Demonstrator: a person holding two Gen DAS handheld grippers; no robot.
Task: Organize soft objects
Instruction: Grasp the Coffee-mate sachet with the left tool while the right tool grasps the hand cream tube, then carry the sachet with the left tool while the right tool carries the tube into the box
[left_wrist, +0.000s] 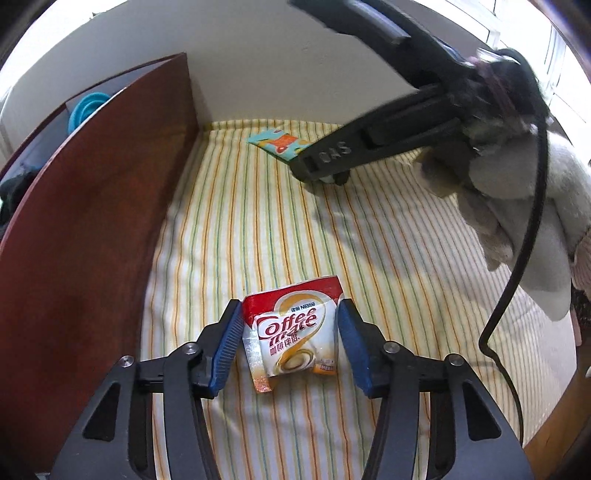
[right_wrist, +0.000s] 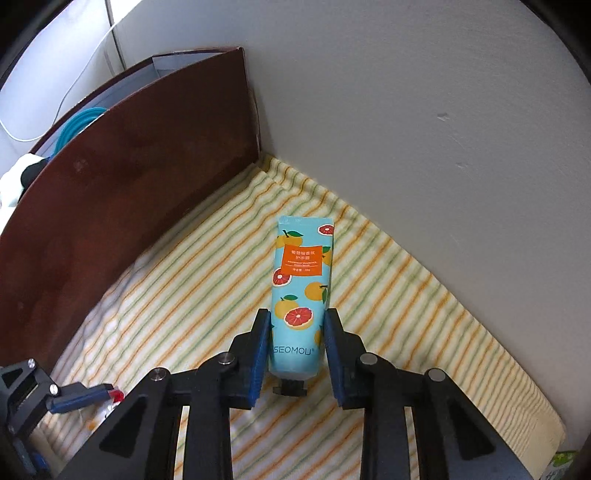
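A red and white Coffee-mate sachet (left_wrist: 293, 334) lies on the striped cloth (left_wrist: 258, 221). My left gripper (left_wrist: 290, 325) straddles it, its blue pads on either side with small gaps, so it is open. A light blue hand cream tube (right_wrist: 301, 291) printed with oranges lies near the wall corner. My right gripper (right_wrist: 297, 332) has its pads close against the tube's lower end; whether they press it is unclear. The tube also shows in the left wrist view (left_wrist: 277, 144), partly behind the right gripper (left_wrist: 325, 173).
A dark red board (left_wrist: 92, 221) stands upright along the left of the cloth, also in the right wrist view (right_wrist: 129, 192). White walls (right_wrist: 424, 129) close the back. A grey plush toy (left_wrist: 517, 192) and a black cable (left_wrist: 524, 236) sit at the right.
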